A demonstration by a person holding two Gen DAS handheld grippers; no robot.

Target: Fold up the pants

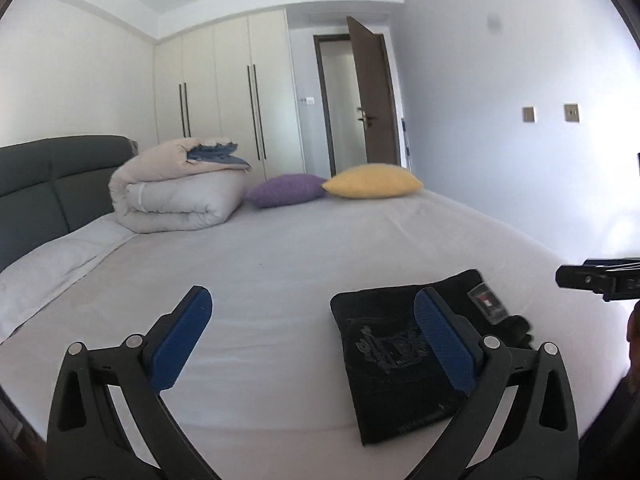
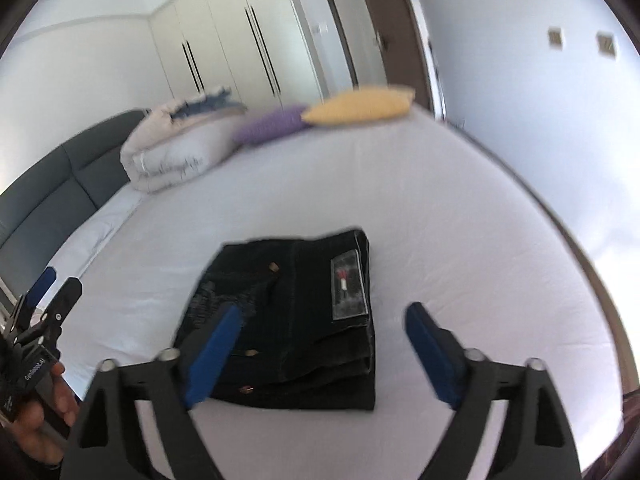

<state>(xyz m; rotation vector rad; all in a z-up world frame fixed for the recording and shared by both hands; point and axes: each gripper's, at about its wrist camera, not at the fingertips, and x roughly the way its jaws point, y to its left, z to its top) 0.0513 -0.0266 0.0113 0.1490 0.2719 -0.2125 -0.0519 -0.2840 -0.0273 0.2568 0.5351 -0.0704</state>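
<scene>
The black pants lie folded into a compact block on the white bed sheet, a clear tag on top. In the left wrist view the pants sit at the lower right. My left gripper is open, raised above the sheet to the left of the pants, with nothing between its blue pads. My right gripper is open too, held above the near edge of the pants without touching them. The left gripper also shows at the left edge of the right wrist view, held by a hand.
A rolled beige duvet lies by the grey headboard. A purple cushion and a yellow cushion rest at the far side of the bed. Wardrobes and an open door stand behind.
</scene>
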